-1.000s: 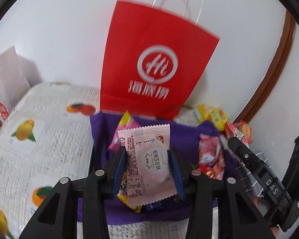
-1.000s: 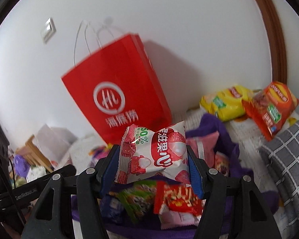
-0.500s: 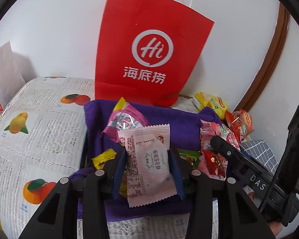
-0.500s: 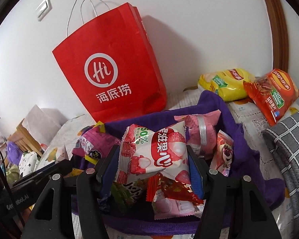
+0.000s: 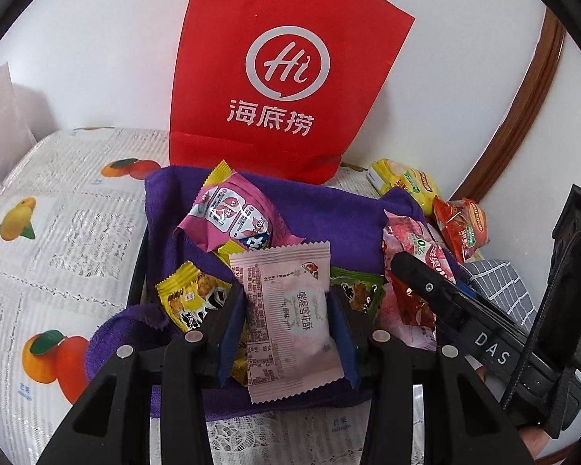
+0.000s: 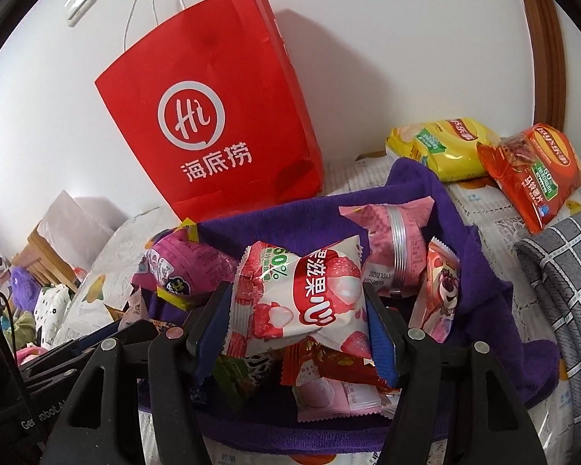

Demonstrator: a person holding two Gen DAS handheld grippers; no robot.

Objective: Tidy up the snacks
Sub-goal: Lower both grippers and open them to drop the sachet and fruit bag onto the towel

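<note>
Pinching a pale pink snack packet [image 5: 290, 317] upright between its blue pads, the left gripper [image 5: 288, 333] points level over the near edge of the purple cloth-lined basket [image 5: 329, 213]. The packet's lower edge hangs over the basket's near rim. Behind it in the basket lie a magenta wrapped snack [image 5: 234, 213] and a yellow packet [image 5: 191, 300].

The right gripper [image 6: 298, 329] likewise pinches a white and red lychee jelly bag [image 6: 302, 298] crosswise between its pads, held over the middle of the same basket, above a heap of red, pink and green wrappers. From the left wrist view, the right gripper's black body reaches in from the basket's right side.

A red paper bag [image 6: 213, 124] stands against the wall at the table's far edge, just behind the basket. A yellow chip bag [image 6: 441, 147] and an orange chip bag [image 6: 538, 170] lie near the table's far right corner.
</note>
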